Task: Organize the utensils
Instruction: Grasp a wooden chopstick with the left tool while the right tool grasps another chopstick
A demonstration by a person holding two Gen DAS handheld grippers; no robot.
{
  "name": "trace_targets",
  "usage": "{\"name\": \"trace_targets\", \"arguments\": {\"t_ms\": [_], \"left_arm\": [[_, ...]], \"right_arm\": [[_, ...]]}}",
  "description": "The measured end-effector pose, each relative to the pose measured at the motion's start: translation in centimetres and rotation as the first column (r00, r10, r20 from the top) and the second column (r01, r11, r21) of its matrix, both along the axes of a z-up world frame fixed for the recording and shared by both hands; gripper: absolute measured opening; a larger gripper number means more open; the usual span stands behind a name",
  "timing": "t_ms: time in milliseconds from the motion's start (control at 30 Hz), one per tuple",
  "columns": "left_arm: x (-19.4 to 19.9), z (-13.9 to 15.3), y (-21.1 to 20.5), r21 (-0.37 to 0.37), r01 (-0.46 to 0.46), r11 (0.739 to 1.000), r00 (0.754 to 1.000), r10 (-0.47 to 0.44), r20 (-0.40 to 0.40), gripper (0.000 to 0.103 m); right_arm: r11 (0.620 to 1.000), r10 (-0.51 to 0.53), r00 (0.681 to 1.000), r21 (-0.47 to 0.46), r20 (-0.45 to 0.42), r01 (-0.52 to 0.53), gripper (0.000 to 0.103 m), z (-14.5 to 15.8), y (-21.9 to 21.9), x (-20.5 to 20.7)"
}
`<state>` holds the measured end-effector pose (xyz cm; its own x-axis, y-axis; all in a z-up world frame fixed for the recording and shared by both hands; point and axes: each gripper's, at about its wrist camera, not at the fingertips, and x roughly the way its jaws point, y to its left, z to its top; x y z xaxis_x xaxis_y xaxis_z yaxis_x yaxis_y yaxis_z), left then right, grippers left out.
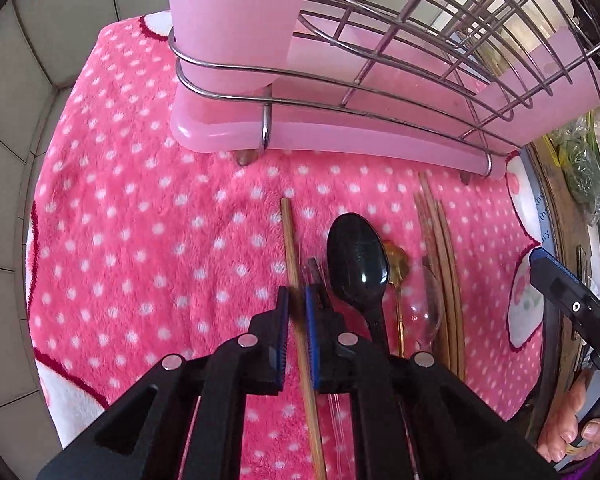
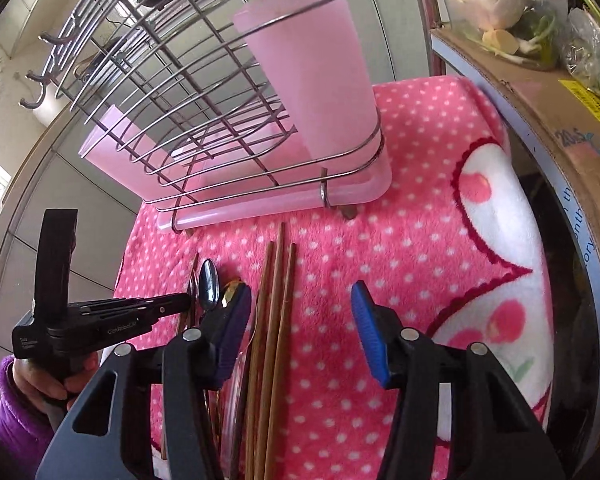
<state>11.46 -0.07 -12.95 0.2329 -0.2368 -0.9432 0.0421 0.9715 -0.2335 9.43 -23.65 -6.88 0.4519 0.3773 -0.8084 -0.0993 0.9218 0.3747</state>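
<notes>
On the pink dotted blanket (image 1: 148, 216), utensils lie in a row before the wire rack (image 1: 380, 92) with its pink cup (image 1: 236, 20). Left wrist view: the left gripper (image 1: 296, 296) has its jaws clamped on a single wooden chopstick (image 1: 296, 276); beside it lie a black spoon (image 1: 358, 264), a gold spoon (image 1: 396, 264), a clear spoon (image 1: 428, 312) and a chopstick bundle (image 1: 444, 264). Right wrist view only: the right gripper (image 2: 300, 312), jaws held apart around the bundle without touching it, a cardboard box (image 2: 540, 112) alongside, and a purple sleeve (image 2: 12, 412) behind the left gripper.
</notes>
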Motion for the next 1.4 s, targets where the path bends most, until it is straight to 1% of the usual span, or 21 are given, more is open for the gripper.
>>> {"name": "trace_targets", "arguments": {"t_ms": [100,167,233,267,333,400,467,533,600,667,700,900,933,1033,1067,1167,1233,1267,1300,1400], "left_arm": [[-0.1,-0.3,0.0,-0.011,0.008,1.0,1.0,-0.008,0.003,0.007],[0.3,0.5,0.9,-0.021,-0.01,1.0,1.0,0.01,0.005,0.006],[-0.2,1.1,1.9,-0.043,-0.033,0.999,0.999,0.034,0.022,0.006],[-0.5,1.4,2.5,-0.054,-0.041,0.998,0.999,0.043,0.031,0.006],[-0.9,1.9,3.5,-0.068,-0.049,0.996,0.998,0.051,0.039,0.006],[-1.1,1.8,4.4,-0.053,-0.054,0.997,0.997,0.056,0.046,0.006],[-1.1,1.4,5.1,-0.041,-0.065,0.997,0.997,0.067,0.042,0.006],[-1.1,0.8,5.8,-0.049,-0.077,0.996,0.997,0.078,0.028,0.006],[-1.3,0.5,6.3,-0.054,-0.076,0.996,0.997,0.078,0.024,0.006],[-1.2,0.2,6.3,-0.057,-0.07,0.996,0.997,0.072,0.02,0.006],[-1.2,0.1,6.5,-0.056,-0.066,0.996,0.998,0.067,0.021,0.006],[-0.8,-0.1,6.3,-0.06,-0.044,0.997,0.999,0.044,0.012,0.006],[-0.8,-0.2,6.4,-0.063,-0.042,0.997,0.999,0.042,0.008,0.007],[-0.5,0.0,6.6,-0.051,-0.033,0.998,0.999,0.033,-0.004,0.007],[-0.4,0.0,6.4,-0.042,-0.03,0.999,1.0,0.029,-0.009,0.007],[0.2,0.0,5.8,-0.01,-0.022,1.0,1.0,0.021,-0.018,0.007],[0.7,0.1,5.4,0.003,-0.025,1.0,0.999,0.026,-0.033,0.007],[0.9,0.1,5.3,0.012,-0.022,1.0,0.999,0.022,-0.038,0.007],[1.0,0.2,5.1,0.022,-0.014,1.0,0.999,0.015,-0.037,0.007],[1.0,0.3,5.1,0.03,-0.002,1.0,1.0,0.003,-0.02,0.006]], "right_arm": [[1.0,0.01,1.0,0.012,-0.022,-0.01,0.053,-0.4,0.3,0.4],[0.999,0.016,0.999,0.032,-0.047,-0.014,0.052,-0.7,0.6,0.8],[0.999,0.021,0.997,0.052,-0.079,-0.017,0.04,-1.1,0.8,1.1],[0.998,0.019,0.995,0.056,-0.094,-0.014,0.037,-1.3,0.9,1.3],[0.998,0.015,0.992,0.058,-0.122,-0.008,0.028,-1.8,1.0,1.8],[0.999,0.014,0.989,0.048,-0.147,-0.007,0.026,-2.3,1.4,2.3],[1.0,0.015,0.986,0.019,-0.164,-0.013,0.026,-2.7,2.2,2.8],[0.999,0.019,0.984,-0.022,-0.175,-0.023,0.026,-3.1,3.1,3.1],[0.996,0.017,0.982,-0.085,-0.189,-0.034,0.026,-3.5,4.0,3.5],[0.991,0.012,0.977,-0.131,-0.211,-0.04,0.022,-4.1,4.6,3.9],[0.989,0.01,0.976,-0.142,-0.216,-0.042,0.022,-4.3,4.8,4.0],[0.978,0.001,0.974,-0.205,-0.227,-0.049,0.02,-4.4,5.1,4.1],[0.979,0.003,0.973,-0.199,-0.232,-0.051,0.02,-4.5,5.2,4.2],[0.975,0.012,0.971,-0.212,-0.237,-0.063,0.02,-4.6,5.3,4.2],[0.969,0.015,0.97,-0.235,-0.242,-0.074,0.02,-4.8,5.7,4.3],[0.946,0.026,0.978,-0.31,-0.208,-0.091,0.02,-5.0,7.6,4.4],[0.938,0.035,0.983,-0.335,-0.178,-0.094,0.015,-5.1,8.1,4.2],[0.937,0.04,0.985,-0.337,-0.166,-0.095,0.013,-5.1,8.3,4.1],[0.94,0.044,0.987,-0.329,-0.157,-0.094,0.008,-5.1,8.3,4.0],[0.971,0.019,0.989,-0.234,-0.149,-0.054,0.006,-4.9,6.5,3.4]]}}
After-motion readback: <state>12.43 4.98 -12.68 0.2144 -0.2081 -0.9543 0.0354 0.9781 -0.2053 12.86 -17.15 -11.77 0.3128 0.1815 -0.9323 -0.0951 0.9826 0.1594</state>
